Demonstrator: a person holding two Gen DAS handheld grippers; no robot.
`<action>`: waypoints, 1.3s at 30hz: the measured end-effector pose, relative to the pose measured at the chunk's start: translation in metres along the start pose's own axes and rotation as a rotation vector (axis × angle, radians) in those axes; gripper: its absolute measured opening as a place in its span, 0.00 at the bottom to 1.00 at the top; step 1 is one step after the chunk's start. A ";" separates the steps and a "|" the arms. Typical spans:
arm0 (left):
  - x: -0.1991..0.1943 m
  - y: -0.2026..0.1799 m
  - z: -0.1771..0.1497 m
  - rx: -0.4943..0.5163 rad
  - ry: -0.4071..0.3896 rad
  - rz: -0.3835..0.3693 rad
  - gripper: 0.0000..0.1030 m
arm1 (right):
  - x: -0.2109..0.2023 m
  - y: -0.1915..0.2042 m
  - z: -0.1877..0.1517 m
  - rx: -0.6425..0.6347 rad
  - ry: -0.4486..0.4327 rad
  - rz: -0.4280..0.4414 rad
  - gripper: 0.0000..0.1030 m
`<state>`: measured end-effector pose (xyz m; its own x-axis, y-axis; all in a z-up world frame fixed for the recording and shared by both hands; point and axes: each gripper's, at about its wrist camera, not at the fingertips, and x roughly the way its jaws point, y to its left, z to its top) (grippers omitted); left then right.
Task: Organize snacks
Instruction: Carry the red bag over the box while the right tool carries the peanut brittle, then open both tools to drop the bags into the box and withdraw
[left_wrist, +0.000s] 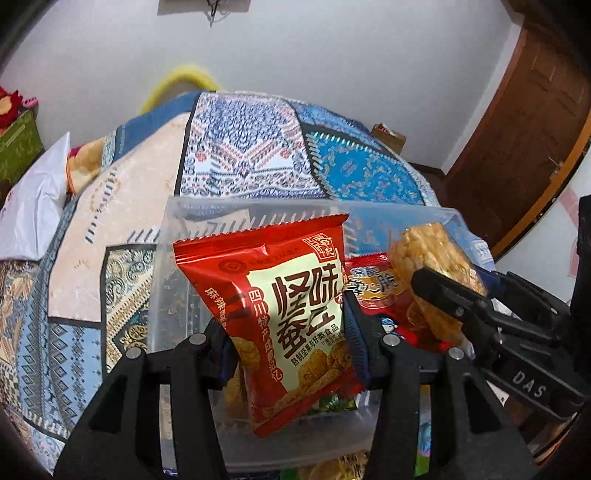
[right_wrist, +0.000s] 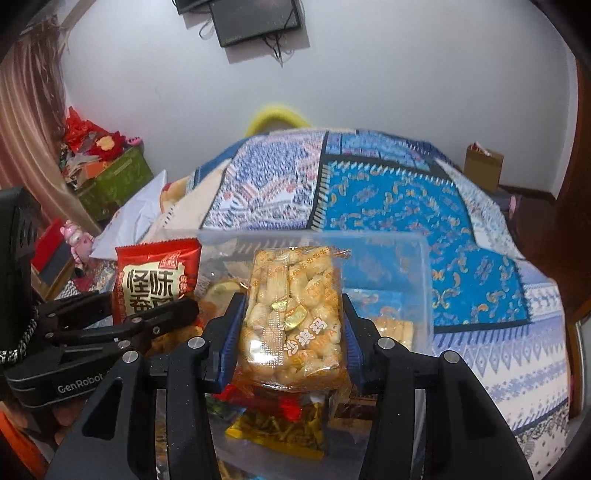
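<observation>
A red snack packet with a cream label panel, bold dark Chinese characters and pictures of golden fried pieces is clamped between the blue pads of the left hand-held gripper, which grasps it by its two side edges and holds it upright over a clear plastic bin. Beside it, the right hand-held gripper is clenched on a clear-wrapped block of pale golden puffed pastry printed with small orange flowers and a gold ingot motif, also held above the bin. Inside the bin lie more snacks: another red packet with a cartoon logo, a yellow bag of thin sticks and a small pack of pale biscuits; most of these are covered by the held packets and the gripper fingers, so their labels are hard to read, and the lower bin wall is cut off by the frame. The bin sits on a bed covered with a patchwork quilt in blue, white and cream patterns, with a white pillow near its left edge. Behind stand a white wall, a wooden door, a cardboard box and green boxes piled with red decorations.
</observation>
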<state>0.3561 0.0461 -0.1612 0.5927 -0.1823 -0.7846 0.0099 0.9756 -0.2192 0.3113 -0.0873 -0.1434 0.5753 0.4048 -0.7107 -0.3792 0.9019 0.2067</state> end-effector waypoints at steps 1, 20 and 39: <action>0.003 0.002 -0.001 -0.011 0.009 -0.008 0.48 | 0.002 0.001 -0.001 -0.007 0.006 -0.008 0.43; -0.029 0.003 0.002 -0.025 -0.011 -0.020 0.58 | -0.028 0.008 0.000 -0.054 -0.009 -0.040 0.56; -0.102 -0.003 -0.082 0.086 0.050 0.011 0.65 | -0.107 0.031 -0.055 -0.086 -0.050 0.008 0.66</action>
<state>0.2296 0.0518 -0.1276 0.5523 -0.1755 -0.8150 0.0744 0.9841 -0.1615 0.1979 -0.1110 -0.0984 0.6066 0.4213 -0.6742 -0.4437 0.8831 0.1527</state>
